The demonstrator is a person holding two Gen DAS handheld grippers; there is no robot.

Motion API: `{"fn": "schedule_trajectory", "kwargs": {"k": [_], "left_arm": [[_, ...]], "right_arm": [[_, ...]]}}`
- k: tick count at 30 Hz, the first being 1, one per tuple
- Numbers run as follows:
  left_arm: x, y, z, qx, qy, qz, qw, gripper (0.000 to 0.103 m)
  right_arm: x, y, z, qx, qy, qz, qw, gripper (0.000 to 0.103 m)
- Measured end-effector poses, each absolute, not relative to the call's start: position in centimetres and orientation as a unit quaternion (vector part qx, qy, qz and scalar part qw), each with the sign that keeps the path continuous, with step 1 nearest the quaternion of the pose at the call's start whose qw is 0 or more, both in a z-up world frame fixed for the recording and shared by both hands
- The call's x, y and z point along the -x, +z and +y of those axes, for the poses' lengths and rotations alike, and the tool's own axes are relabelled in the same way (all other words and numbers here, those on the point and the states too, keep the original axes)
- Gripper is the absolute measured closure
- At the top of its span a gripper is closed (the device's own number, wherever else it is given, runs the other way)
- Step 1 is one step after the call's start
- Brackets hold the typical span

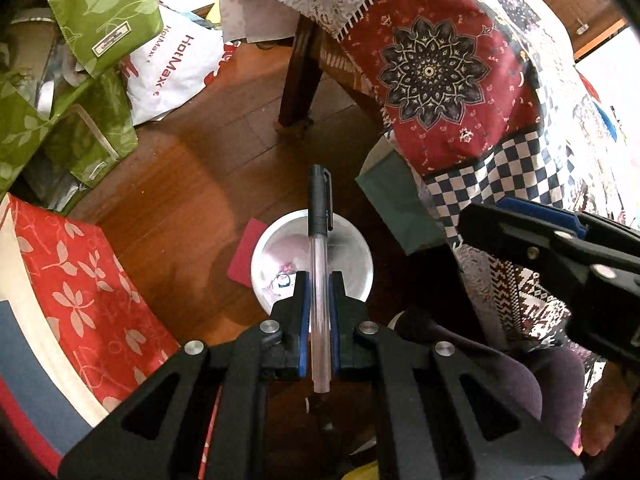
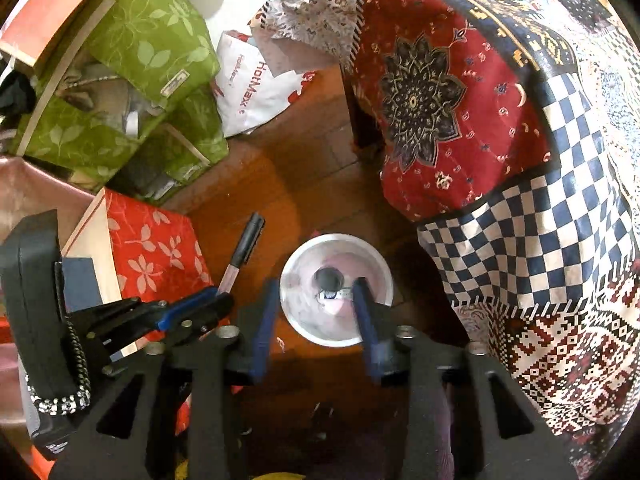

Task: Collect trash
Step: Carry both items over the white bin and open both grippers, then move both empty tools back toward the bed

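Left tongs (image 1: 319, 280): I have them clenched on a pen (image 1: 319, 256), gripping its clear barrel; the black cap points away from me.
Pen position: in the left wrist view it hangs over the near rim of the white bin (image 1: 352, 240) on the floor; in the right wrist view it sits left of the bin, not over it, so I cannot tell which holds.
Right tongs (image 2: 316, 292): released, jaws standing apart with nothing pressed between them, pointing down over the bin.
Small dark object (image 2: 328, 278): round, seen between my right jaws against the bin's inside; I cannot tell whether it is falling or lying there.
Bin contents: pale scraps and a small printed bit, too blurred to name.
Floor (image 1: 192, 184): brown wood; a red card (image 1: 246, 256) lies just left of the bin.
Far left: green leaf-print bags (image 1: 92, 8) and a white HotMax bag (image 1: 176, 68).
Near left: a red flower-print box (image 1: 80, 280).
Right: a patchwork cloth (image 1: 440, 72) draped over a tabletop with a dark wooden leg (image 1: 300, 76).
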State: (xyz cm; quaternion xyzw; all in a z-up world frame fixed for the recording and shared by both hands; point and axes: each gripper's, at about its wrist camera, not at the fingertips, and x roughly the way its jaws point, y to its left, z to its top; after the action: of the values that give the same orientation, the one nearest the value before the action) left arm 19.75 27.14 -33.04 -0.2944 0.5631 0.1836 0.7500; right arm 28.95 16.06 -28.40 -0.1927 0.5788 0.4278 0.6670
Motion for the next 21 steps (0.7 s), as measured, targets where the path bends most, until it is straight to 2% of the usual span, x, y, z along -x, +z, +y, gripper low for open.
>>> {"fn": "schedule_trajectory", "kwargs": {"k": [11, 21], "left_arm": [[-20.6, -30.8, 26.3, 0.28, 0.188, 0.552, 0.762, 0.094], [-19.2, -24.1, 22.5, 0.204, 0.193, 0.517, 0.808, 0.093]], "right_arm": [[-28.4, -25.1, 13.5, 0.203, 0.427, 0.536, 0.699, 0.062], [-26.6, -20.0, 9.5, 0.186, 0.436, 0.485, 0.735, 0.062]]}}
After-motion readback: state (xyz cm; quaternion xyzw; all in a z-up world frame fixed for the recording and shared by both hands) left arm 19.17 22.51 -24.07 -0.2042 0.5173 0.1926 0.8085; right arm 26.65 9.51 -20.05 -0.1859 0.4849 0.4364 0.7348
